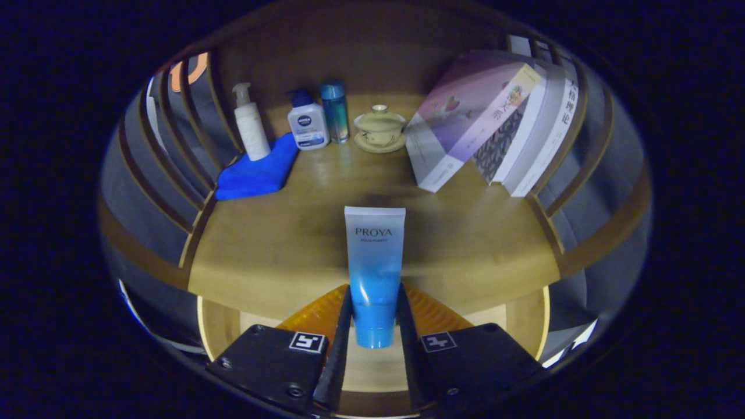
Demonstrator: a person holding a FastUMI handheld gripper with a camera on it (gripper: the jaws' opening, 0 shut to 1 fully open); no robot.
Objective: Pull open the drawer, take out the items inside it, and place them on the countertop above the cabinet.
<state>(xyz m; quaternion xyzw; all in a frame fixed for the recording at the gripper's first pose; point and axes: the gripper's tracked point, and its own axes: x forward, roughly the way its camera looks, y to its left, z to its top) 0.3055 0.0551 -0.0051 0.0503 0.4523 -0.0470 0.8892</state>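
Note:
A blue and white cosmetic tube (374, 262) stands upright between my fingers, cap down, and my gripper (375, 308) is shut on its lower blue part. The tube hangs over the front edge of the wooden countertop (279, 244). Below the fingers lies the open drawer (372, 366), pale wood inside; its contents are hidden by the gripper body.
At the back of the countertop stand a white pump bottle (250, 125) on a blue cloth (259, 171), a small white and blue bottle (307, 125), a slim blue bottle (336, 110) and a lidded tea bowl (380, 129). Several books (495, 125) lean at the right. Slatted sides close both ends.

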